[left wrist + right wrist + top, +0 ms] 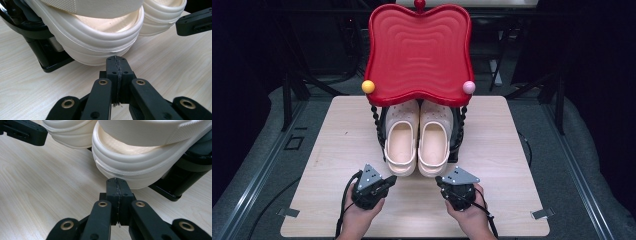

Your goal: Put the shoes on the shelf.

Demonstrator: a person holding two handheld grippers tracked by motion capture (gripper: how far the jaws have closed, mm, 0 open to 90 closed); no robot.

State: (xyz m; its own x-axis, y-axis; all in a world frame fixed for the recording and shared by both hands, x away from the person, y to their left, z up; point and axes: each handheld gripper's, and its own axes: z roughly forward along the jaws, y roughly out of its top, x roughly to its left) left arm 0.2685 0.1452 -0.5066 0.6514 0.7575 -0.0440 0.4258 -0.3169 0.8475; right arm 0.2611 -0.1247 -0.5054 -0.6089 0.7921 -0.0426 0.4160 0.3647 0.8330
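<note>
Both tools closed, empty, at the clogs' heels.
Your left tool [388,182] faced the left clog [401,141], your right tool [441,181] the right clog [434,142]; a black rack [456,131] flanked them under a red tray [419,50].

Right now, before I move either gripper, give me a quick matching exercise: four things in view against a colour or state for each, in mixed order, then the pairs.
Things:
1. left gripper
2. tray
3. left clog
4. right ball

Colour or state:
A. pink
B. cream, heel toward the person
C. red, on top of the black rack
D. jaws shut, tip just short of a clog heel

Pairs: 1-D, 2-C, 3-B, 4-A
</note>
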